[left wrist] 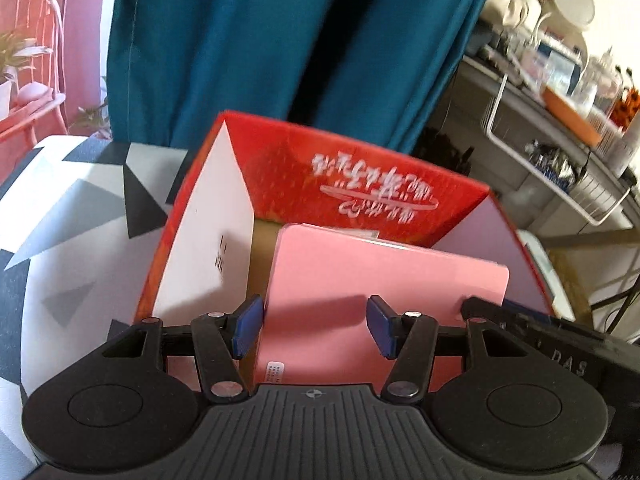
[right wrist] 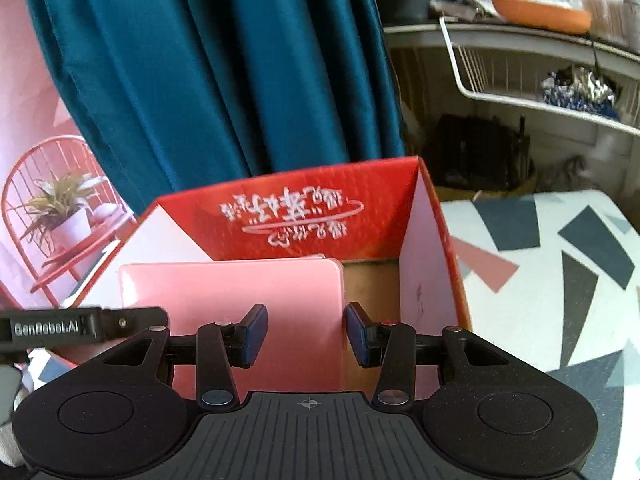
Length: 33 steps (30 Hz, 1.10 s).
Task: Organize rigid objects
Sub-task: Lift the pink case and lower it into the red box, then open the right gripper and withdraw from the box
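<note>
From my left wrist I look down into the red box standing on the patterned worktop, and the pink case lies flat inside it, toward the right wall, with a strip of bare cardboard floor left of it. I judge the case stiff, light and smooth, so it could slip; the near edge looks the best place to pinch. My left claw hangs over that near edge with its blue pads apart and nothing between them; they touch nothing I can make out. The tip of my other claw juts in at the right, just beside the case's corner. From my right wrist, the same pink case fills the left part of the red box, cardboard showing to its right. My right claw stands partly open over the case's right edge, holding nothing; whether a pad grazes it I cannot tell.
</note>
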### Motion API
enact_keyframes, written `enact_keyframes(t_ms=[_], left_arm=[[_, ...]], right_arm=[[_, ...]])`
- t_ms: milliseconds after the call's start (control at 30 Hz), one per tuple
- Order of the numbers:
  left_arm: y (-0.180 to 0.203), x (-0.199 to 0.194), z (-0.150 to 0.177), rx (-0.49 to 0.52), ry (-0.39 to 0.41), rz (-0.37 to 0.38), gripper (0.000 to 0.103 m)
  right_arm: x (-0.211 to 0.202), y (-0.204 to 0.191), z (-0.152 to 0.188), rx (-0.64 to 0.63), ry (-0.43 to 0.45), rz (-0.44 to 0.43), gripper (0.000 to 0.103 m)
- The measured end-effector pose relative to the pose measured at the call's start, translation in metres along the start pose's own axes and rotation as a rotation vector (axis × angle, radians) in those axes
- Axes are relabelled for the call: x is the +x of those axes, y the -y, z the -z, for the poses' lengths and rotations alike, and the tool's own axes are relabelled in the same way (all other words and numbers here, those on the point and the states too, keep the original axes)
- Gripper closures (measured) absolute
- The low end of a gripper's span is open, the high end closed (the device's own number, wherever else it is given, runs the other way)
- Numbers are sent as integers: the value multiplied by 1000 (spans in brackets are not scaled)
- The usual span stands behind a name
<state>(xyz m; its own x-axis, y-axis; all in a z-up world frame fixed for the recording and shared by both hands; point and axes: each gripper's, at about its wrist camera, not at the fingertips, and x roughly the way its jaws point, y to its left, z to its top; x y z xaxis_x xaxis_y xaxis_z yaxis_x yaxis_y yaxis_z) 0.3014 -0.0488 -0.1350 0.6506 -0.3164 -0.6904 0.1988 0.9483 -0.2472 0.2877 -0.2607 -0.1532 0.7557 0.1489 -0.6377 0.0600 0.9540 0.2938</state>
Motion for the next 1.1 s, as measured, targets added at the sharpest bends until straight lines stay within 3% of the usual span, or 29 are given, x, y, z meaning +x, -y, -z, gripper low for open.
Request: enact_keyframes(t_ms=[133, 433, 533, 633, 733, 800, 867, 900, 1000, 1100], left_arm=[[3, 11, 5, 56, -7, -63, 47], [13, 26, 7, 145, -43, -151, 49], [14, 28, 8, 152, -44, -149, 49], [6, 16, 9, 111, -2, -76, 49], [4, -2, 11, 96, 40, -51, 42], [6, -19, 16, 108, 73, -52, 25], [8, -40, 22, 130, 132, -73, 9], [9, -49, 25, 140, 158, -82, 4], [7, -70, 34, 152, 192, -100, 0], [2, -83, 42, 139, 202, -110, 0]], right_arm=[[13, 3, 4, 78, -44, 12, 62], [29, -3, 8, 69, -72, 38, 61], [31, -5, 7, 60, -79, 45, 61], [22, -4, 8, 63, -29, 58, 58], [7, -6, 10, 38, 41, 23, 47], [-3, -10, 13, 11, 72, 11, 41], [-13, -15, 14, -11, 104, 3, 25], [-18, -17, 14, -17, 122, -2, 12], [-33, -22, 16, -43, 158, -21, 1], [-43, -25, 22, -66, 162, -36, 0]])
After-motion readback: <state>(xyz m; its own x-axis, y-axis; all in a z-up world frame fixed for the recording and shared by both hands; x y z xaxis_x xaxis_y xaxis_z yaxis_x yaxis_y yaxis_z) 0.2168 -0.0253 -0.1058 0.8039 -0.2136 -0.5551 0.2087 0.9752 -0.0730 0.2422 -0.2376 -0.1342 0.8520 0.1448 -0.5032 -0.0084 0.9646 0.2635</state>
